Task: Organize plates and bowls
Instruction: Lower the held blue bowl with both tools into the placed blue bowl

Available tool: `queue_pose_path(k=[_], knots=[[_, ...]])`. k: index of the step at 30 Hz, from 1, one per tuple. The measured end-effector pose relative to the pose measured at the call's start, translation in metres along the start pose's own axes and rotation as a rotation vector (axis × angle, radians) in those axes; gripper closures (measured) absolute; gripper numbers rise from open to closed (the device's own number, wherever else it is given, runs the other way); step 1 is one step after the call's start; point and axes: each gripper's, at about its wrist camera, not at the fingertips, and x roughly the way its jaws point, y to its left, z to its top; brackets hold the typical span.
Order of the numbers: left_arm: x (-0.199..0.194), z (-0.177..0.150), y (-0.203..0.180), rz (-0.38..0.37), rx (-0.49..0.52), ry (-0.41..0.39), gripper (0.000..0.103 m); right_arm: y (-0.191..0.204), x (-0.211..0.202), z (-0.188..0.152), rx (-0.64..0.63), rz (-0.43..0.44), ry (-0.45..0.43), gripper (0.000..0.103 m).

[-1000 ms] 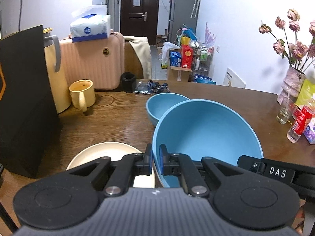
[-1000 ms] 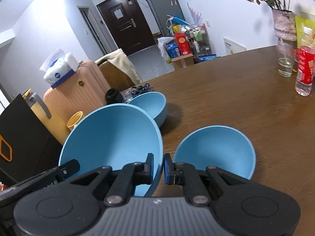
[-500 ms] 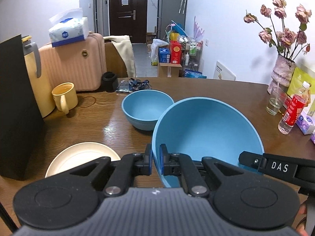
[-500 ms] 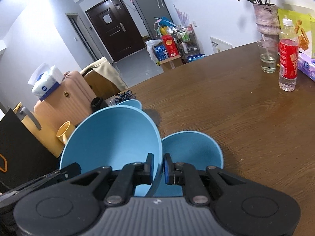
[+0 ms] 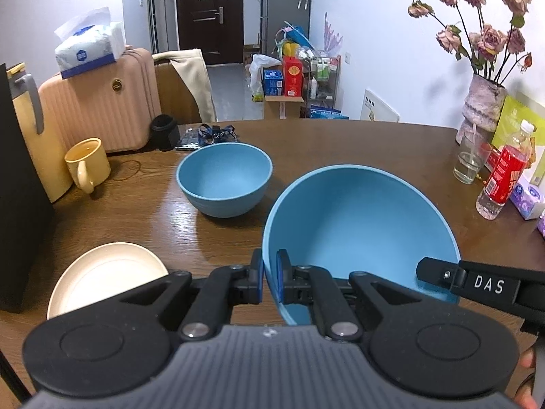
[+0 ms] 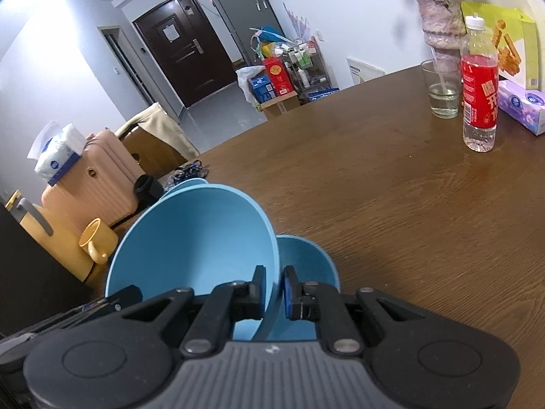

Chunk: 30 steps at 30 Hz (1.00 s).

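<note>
Large blue bowl (image 5: 357, 225): held tilted above the wooden table (image 5: 357, 143), pinched at two spots on its rim; it fills the space from 12 to 3 o'clock ahead of the left gripper.
Left gripper (image 5: 269, 279): jaws clamped on the large bowl's near-left rim, one pad inside the wall, one outside.
Right gripper (image 6: 274, 288): jaws pinched on the same bowl's right rim; in its own view the bowl spreads toward 10 o'clock.
Second blue bowl (image 6: 306, 259): on the table directly under the raised bowl's right edge, at 1 o'clock from the right gripper, mostly hidden.
Third blue bowl (image 5: 224, 179): upright on the table at 11 o'clock from the left gripper, apart from the held bowl.
Cream plate (image 5: 105, 272): flat on the table at 9 o'clock, beside the left gripper.
Yellow mug (image 5: 88, 162): beyond the plate, toward 10 o'clock.
</note>
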Motion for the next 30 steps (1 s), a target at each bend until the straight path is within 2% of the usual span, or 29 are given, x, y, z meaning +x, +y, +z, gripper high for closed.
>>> queue_pose_path(k=[15,30], knots=[[0.036,-0.006,-0.015,0.01,0.016,0.064,0.095,-0.022,0.029,0.001,-0.001,-0.027,0.043,0.093],[0.057,-0.015,-0.022,0.015,0.029,0.105,0.095,-0.019,0.042,-0.004,-0.057,-0.083,0.054,0.093]])
